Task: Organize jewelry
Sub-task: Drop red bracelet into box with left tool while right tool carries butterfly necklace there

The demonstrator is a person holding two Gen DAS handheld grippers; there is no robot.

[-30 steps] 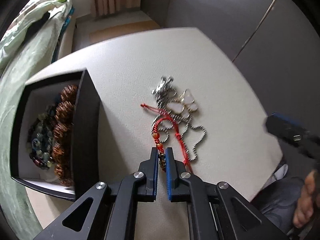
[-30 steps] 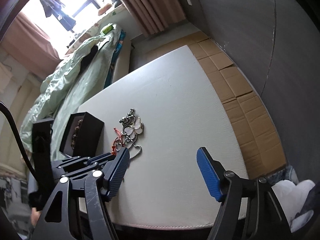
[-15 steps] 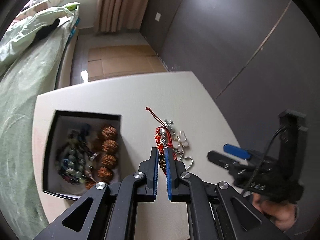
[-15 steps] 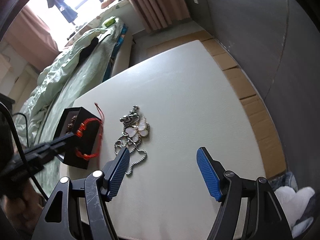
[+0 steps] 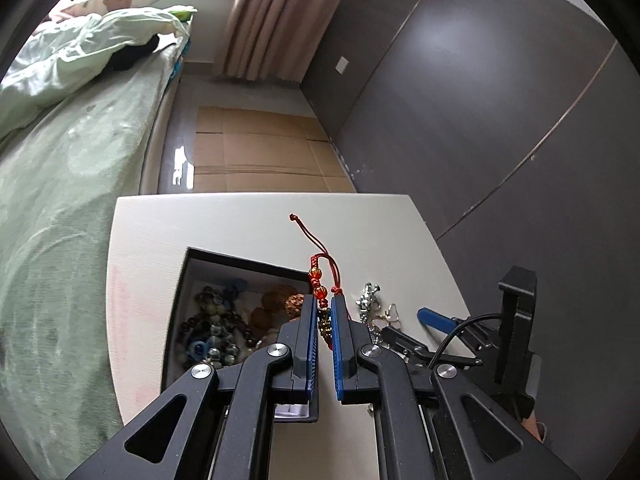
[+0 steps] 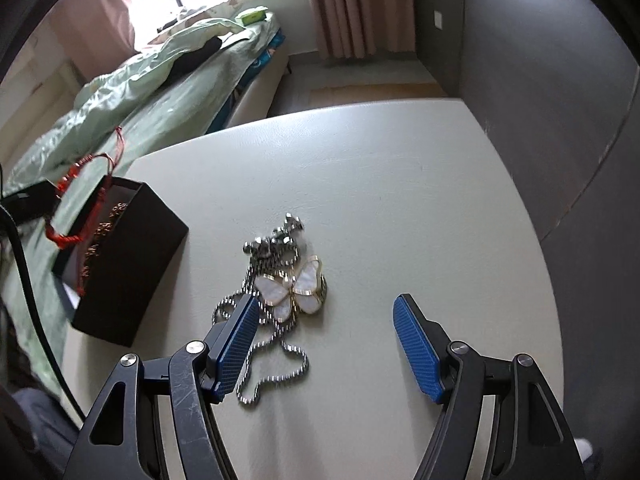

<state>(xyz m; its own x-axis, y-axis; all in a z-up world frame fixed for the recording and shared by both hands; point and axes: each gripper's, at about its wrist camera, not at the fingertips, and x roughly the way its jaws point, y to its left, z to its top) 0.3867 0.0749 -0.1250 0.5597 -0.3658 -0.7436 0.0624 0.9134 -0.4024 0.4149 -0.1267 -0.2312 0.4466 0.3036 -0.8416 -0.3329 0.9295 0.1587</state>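
Observation:
My left gripper (image 5: 323, 300) is shut on a red cord bracelet (image 5: 320, 284) with orange and gold beads, held in the air above the right edge of an open black jewelry box (image 5: 180, 292). The box holds several beaded bracelets (image 5: 216, 328). From the right wrist view the same bracelet (image 6: 72, 200) hangs over the box (image 6: 132, 272). My right gripper (image 6: 324, 312) is open just above the table, its fingers either side of a silver ball-chain necklace (image 6: 276, 344) with a white butterfly pendant (image 6: 292, 288).
The cream table (image 6: 400, 200) has open surface to the right and behind the necklace. A bed with a green cover (image 5: 52, 184) runs along the table's left side. Dark grey wall panels (image 5: 500, 120) stand to the right, with cardboard on the floor (image 5: 260, 152) beyond.
The left gripper lifted the red bracelet off the pile and carried it left over the box. The right gripper moved in and lower over the butterfly necklace.

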